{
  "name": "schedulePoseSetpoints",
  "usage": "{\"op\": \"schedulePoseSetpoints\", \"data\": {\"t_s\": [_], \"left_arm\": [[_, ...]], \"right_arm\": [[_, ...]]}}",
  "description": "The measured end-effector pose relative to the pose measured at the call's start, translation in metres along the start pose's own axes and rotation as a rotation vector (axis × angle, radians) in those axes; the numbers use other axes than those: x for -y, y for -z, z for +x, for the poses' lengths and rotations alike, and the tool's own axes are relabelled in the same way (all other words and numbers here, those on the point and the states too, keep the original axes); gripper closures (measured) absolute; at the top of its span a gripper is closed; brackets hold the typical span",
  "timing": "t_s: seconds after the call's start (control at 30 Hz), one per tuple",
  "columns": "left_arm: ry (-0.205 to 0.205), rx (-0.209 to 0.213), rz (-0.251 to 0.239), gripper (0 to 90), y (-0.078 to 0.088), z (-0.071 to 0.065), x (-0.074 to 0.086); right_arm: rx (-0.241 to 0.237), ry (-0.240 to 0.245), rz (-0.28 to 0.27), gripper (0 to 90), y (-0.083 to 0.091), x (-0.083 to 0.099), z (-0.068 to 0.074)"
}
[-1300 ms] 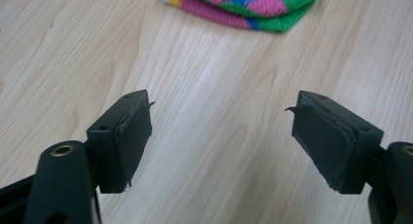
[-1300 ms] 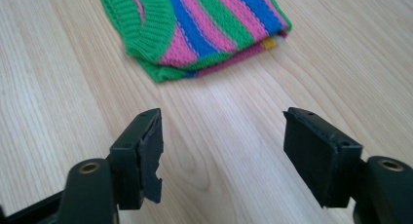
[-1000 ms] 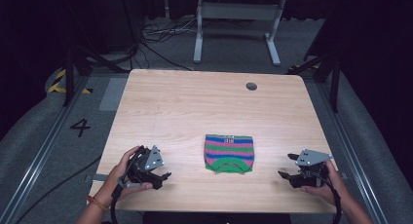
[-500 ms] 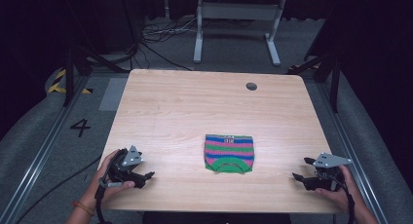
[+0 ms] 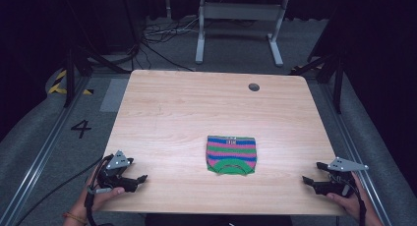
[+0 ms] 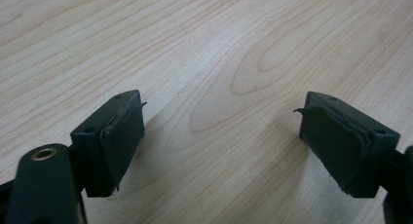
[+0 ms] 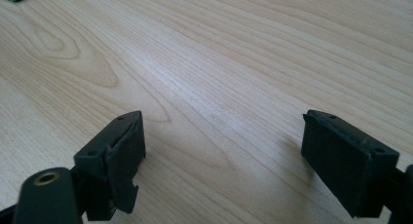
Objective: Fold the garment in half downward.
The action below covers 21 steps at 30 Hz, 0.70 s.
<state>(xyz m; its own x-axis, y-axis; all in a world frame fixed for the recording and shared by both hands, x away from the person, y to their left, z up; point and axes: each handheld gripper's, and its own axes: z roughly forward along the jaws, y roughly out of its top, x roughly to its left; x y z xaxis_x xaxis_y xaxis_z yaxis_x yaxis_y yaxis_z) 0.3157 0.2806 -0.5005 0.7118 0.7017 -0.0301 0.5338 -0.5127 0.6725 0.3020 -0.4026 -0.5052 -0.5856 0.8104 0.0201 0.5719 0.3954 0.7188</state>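
We are holding both tongs, left (image 5: 139, 178) and right (image 5: 310, 173), wide open and empty, the right's jaws having just been opening; reaching in from the lower corners, we are risking rumpling the folded striped cloth (image 5: 231, 154) at lower centre.

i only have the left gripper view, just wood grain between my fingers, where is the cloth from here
Observer: In the high view the striped folded cloth lies near the table's front edge, about midway between the two grippers. The left gripper is off to its left, not touching it.
Operator: is the other gripper holding anything
Observer: No. The right gripper is open near the front right corner, nothing between its fingers; its jaws have just been opening.
Operator: anything else on the table
Observer: A small round dark hole near the far edge.
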Motion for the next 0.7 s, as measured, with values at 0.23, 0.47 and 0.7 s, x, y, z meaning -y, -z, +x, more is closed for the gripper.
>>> {"op": "schedulePoseSetpoints", "data": {"t_s": [0.23,0.47,0.7], "left_arm": [[0.015,-0.015,0.001,15.0,0.0008,-0.0006,0.0008],[0.016,-0.023,0.004,14.9,0.0013,-0.0003,0.0008],[0.02,-0.026,0.009,14.0,0.001,0.0,0.0005]], "right_arm": [[0.002,-0.008,0.002,15.3,-0.0006,-0.0001,-0.0005],[0.002,-0.008,0.002,15.3,-0.0006,0.0,-0.0005],[0.001,-0.008,0.002,15.3,-0.0006,0.0,-0.0005]]}}
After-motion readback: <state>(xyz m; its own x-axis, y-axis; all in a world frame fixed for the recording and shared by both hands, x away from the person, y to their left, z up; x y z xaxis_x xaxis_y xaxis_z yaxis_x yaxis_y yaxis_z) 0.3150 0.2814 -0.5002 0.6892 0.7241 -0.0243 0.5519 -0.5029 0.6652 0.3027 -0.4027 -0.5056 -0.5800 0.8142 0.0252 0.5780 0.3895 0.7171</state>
